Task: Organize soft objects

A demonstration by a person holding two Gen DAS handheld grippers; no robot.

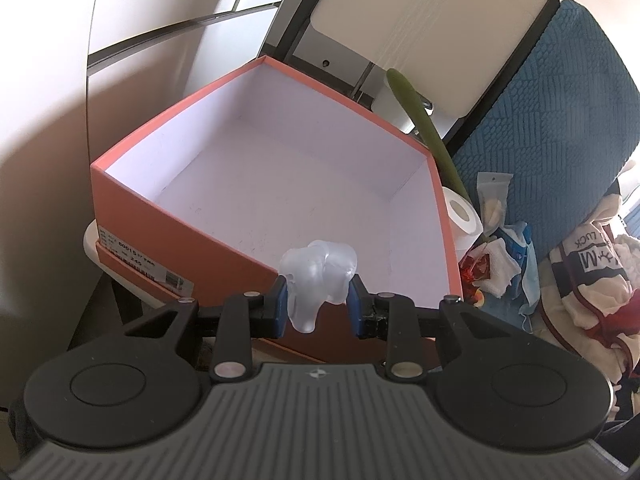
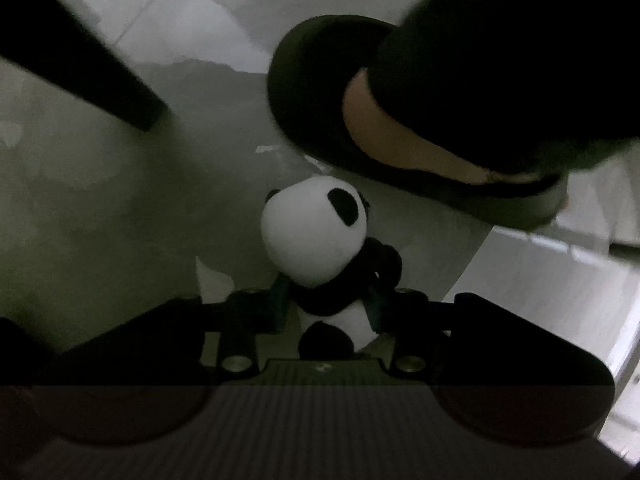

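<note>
Pale floor tiles lie dim under the right hand-held gripper (image 2: 326, 308), whose jaws pinch the black midriff of a small panda plush (image 2: 316, 236), close by a person's slippered foot (image 2: 400, 136). Over by the bright wall, the left hand-held gripper (image 1: 318, 306) clamps a frosted, squishy translucent toy (image 1: 318, 268) just at the near rim of the orange shoebox (image 1: 224, 264). Nothing sits in the box yet, so sorting seems barely begun; a clutter of cloths (image 1: 508, 252) waits beside it.

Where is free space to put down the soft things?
The orange box has a bare white floor between all four walls. Right of it is crowded: paper roll, packets and folded clothes. The floor left of the panda is bare.
</note>
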